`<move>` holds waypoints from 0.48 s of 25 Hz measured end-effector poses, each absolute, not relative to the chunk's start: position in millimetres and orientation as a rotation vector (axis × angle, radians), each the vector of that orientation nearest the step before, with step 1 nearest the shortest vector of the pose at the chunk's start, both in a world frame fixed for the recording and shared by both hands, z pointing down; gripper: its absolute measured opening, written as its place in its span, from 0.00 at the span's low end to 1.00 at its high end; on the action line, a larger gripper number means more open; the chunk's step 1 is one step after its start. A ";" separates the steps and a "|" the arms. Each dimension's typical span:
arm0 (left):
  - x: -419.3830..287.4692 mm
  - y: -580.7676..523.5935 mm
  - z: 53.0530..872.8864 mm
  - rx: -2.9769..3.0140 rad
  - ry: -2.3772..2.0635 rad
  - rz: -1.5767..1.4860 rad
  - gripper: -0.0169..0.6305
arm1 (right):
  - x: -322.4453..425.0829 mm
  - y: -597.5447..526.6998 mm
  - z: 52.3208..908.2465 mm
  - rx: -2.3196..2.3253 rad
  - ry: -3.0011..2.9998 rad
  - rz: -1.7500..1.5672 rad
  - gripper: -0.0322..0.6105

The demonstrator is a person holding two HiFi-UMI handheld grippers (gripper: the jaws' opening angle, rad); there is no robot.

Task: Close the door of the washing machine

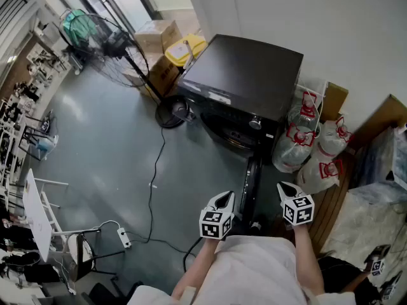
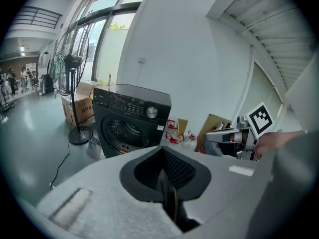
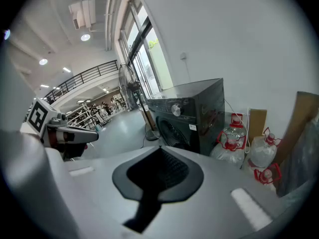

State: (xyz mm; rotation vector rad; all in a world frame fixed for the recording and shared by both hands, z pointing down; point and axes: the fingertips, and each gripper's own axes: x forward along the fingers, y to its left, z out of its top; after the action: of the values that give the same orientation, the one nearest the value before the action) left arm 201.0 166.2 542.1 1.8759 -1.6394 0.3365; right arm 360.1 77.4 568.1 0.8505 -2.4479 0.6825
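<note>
Washer (image 1: pixel 245 75) against wall, well ahead of both grippers. Head view only: door (image 1: pixel 250 186) swung open, edge-on, reaching out between grippers. Gripper views show front instead: drum opening (image 2: pixel 123 131), panel knob (image 3: pixel 175 109); door hidden behind gripper bodies. Fan (image 1: pixel 102 43) and boxes (image 1: pixel 156 40) left of washer, water bottles (image 1: pixel 304 132) right. Left gripper (image 1: pixel 223 200) clenched, nothing between jaws. Right gripper (image 1: pixel 287 189) likewise clenched, empty. Cable (image 1: pixel 152 189) trails across floor from fan base.
</note>
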 end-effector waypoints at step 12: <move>199.4 152.9 560.1 1.900 -1.603 0.367 0.04 | 353.1 63.4 574.6 0.906 -2.437 0.833 0.05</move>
State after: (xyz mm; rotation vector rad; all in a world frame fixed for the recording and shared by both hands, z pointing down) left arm 199.4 152.9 560.1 1.8998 -1.6031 0.3669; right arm 353.1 63.4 574.6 0.9062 -2.4370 0.8333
